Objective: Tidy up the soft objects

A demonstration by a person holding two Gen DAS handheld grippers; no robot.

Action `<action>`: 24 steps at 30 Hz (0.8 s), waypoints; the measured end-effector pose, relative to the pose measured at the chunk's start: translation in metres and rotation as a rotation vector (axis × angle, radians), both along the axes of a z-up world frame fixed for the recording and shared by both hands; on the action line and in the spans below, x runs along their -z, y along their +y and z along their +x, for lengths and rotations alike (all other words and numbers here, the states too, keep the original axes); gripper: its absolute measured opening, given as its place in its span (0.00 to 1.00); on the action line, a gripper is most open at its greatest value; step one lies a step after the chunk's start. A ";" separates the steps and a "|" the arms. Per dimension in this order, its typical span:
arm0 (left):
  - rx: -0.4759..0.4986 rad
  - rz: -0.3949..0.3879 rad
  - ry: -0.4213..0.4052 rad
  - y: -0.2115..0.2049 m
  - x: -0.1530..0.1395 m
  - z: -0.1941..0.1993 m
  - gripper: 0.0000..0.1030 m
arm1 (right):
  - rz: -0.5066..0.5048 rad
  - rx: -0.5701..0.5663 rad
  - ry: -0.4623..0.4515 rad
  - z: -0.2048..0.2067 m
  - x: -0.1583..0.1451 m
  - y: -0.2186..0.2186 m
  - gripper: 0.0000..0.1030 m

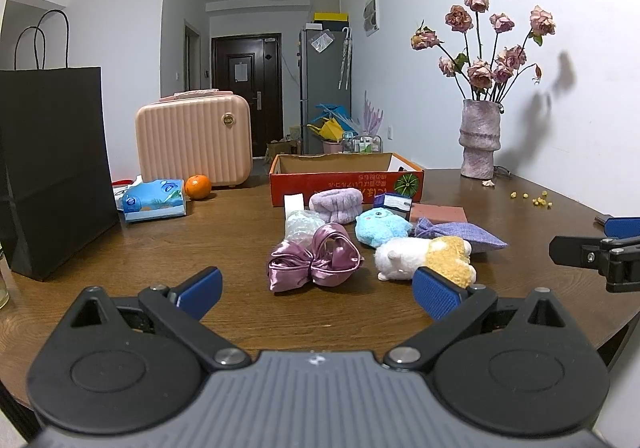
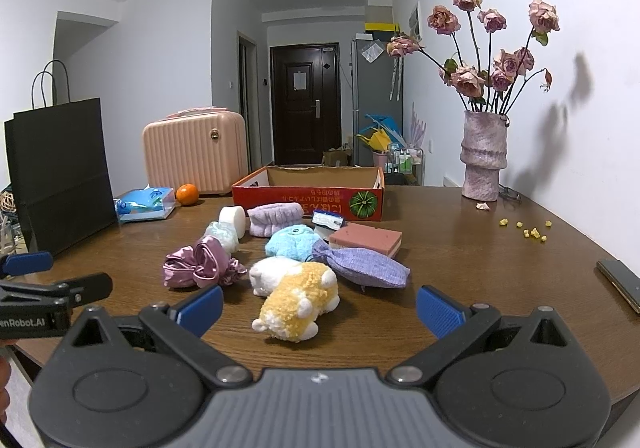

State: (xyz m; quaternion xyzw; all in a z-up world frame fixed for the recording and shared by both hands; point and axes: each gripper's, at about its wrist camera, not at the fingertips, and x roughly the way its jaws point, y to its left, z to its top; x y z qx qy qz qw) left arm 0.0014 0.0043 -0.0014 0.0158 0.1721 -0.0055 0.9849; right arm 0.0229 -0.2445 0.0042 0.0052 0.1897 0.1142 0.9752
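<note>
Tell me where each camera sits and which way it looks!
Left wrist: sits on the left gripper, low over the table, facing the satin scrunchie; the right gripper shows at its right edge.
Right wrist: sits on the right gripper, facing the yellow plush; the left gripper shows at its left edge.
Both see the red box and vase.

"enRobot.AI" on the left gripper [image 2: 60,280] body, upside-down unreadable characters on red cardboard box [image 2: 308,200]
</note>
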 end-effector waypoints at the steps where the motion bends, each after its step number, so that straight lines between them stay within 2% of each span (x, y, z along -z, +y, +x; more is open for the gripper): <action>1: 0.000 0.000 0.000 0.000 0.000 0.000 1.00 | 0.000 0.000 0.000 0.000 0.000 0.000 1.00; 24: 0.000 0.001 -0.001 0.000 0.001 0.000 1.00 | -0.002 0.001 -0.002 0.001 -0.001 -0.001 1.00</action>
